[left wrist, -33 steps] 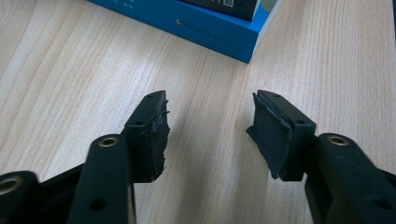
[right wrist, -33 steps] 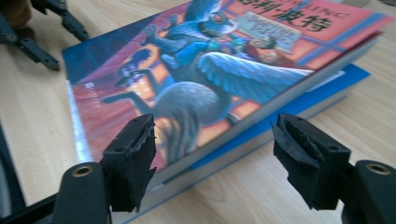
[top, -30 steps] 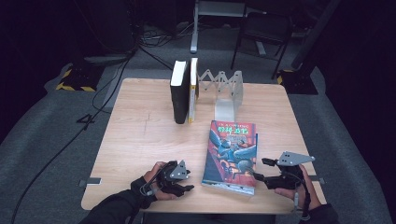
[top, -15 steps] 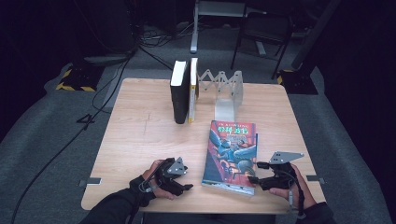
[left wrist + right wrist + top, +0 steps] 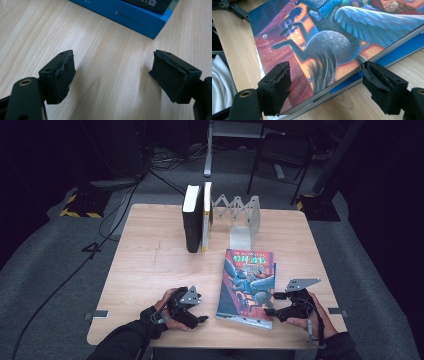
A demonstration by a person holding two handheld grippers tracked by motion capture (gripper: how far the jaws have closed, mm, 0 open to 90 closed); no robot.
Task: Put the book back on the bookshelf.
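Observation:
A colourful picture-cover book (image 5: 247, 280) lies flat at the table's front right. My right gripper (image 5: 271, 304) is at its near right edge, open. In the right gripper view (image 5: 325, 72) the book's cover (image 5: 324, 37) and its blue lower edge sit between the two spread pads, with nothing clamped. My left gripper (image 5: 202, 313) rests on the wood just left of the book, open. In the left gripper view (image 5: 113, 62) bare table lies between its pads and the book's blue corner (image 5: 140, 17) is ahead.
A black book (image 5: 192, 217) and a yellow-spined book (image 5: 206, 215) stand upright at the back middle. A grey folding metal rack (image 5: 242, 217) stretches to their right. The wooden table (image 5: 150, 255) has open surface on its left half. Dark floor and cables surround it.
My right gripper has slid left up to the flat book's edge. The left gripper has barely moved.

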